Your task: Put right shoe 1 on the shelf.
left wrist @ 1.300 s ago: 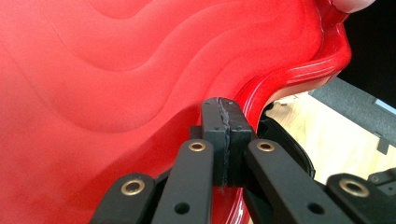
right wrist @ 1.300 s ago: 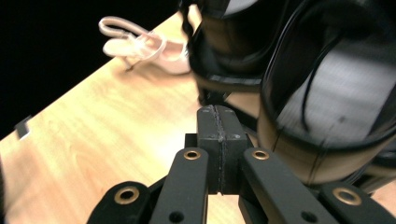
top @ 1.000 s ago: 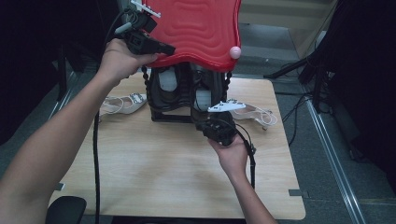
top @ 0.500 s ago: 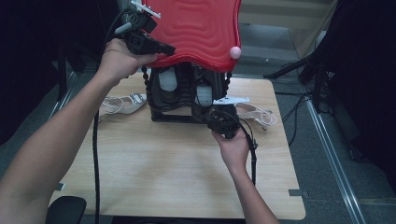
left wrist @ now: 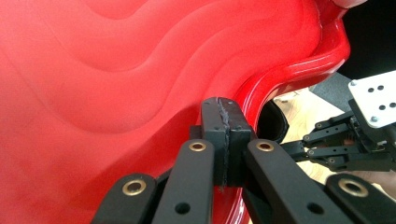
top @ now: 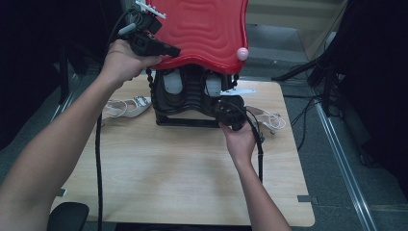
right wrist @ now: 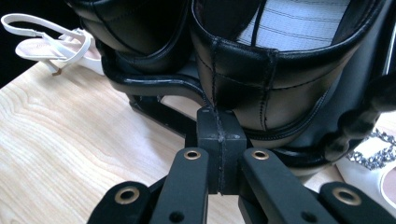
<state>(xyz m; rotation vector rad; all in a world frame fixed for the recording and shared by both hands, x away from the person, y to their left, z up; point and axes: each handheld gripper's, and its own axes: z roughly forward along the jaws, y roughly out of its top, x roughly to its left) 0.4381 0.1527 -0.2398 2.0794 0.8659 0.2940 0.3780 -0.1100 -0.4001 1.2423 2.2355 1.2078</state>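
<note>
Shoes (top: pixel 192 89) on the black rack (top: pixel 185 120) at table centre sit half hidden under the red lid (top: pixel 202 29); no readable writing. Left gripper (left wrist: pixel 223 135), jaws pressed together, touches the lid's rim at 10 o'clock; right gripper (right wrist: pixel 219 135), jaws together, meets a black heel (right wrist: pixel 261 79).

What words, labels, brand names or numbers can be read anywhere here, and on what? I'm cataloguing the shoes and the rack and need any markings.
None: no readable text in any view.
Red panel: bare wavy surface, no print.
Black shoes: stitching and a striped lining, no brand legible.
White sandals: no marking legible; too small to tell.
Grey plate on the right gripper: holes alone, no lettering.
</note>
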